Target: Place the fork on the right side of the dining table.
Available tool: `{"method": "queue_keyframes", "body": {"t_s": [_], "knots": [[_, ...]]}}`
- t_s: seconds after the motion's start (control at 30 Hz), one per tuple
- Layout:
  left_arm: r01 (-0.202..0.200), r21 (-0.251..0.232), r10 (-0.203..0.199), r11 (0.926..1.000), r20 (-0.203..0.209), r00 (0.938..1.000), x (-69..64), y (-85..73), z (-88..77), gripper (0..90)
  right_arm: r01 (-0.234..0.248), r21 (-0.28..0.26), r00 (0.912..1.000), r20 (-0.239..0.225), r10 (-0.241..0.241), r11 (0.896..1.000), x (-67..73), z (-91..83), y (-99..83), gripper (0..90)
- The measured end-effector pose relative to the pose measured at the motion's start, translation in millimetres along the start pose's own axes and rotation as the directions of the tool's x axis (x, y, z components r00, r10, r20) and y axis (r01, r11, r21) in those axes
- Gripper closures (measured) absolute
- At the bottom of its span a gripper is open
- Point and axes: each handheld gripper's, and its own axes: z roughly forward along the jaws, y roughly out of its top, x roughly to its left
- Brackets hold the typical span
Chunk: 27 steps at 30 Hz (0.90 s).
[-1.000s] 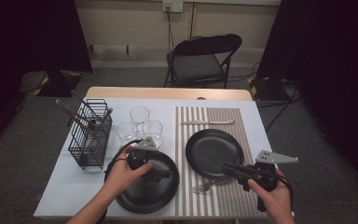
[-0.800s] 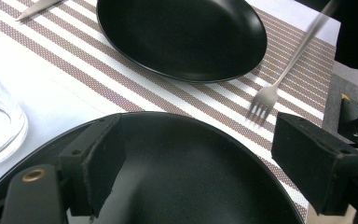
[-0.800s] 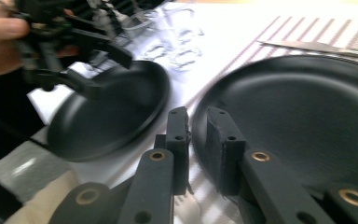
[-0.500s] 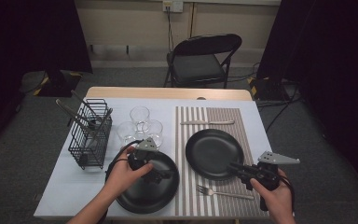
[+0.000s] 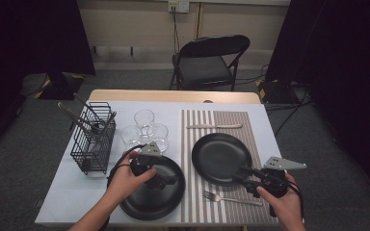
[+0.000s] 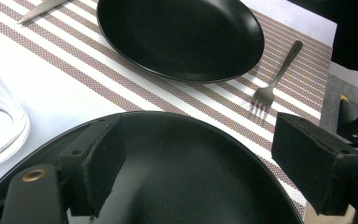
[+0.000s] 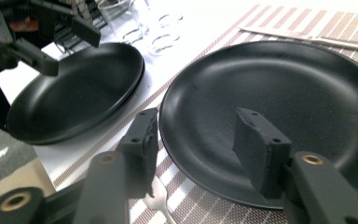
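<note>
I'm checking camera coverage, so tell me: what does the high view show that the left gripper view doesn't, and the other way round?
The high view adds the wire basket, the folding chair and three glasses grouped together. The left gripper view adds a close look at the left gripper, jaws open over the near plate, and at the fork with its separate tines. Shared: near plate, far plate, striped placemat, fork, knife, one glass.

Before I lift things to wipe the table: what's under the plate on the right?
A brown-and-white striped placemat lies under the right black plate, with a fork and knife on it too. The mat's surface directly beneath the plate is covered.
</note>
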Motion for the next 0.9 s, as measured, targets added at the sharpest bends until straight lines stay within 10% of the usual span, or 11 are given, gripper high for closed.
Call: {"method": "queue_keyframes", "body": {"t_s": [0.9], "knots": [[0.005,0.005,-0.005,1.0,0.013,0.9999,2.3,-2.4,2.6,17.3,0.09,0.122,0.993,0.064,-0.099,0.988,-11.1,4.6,-23.1,29.4]]}}
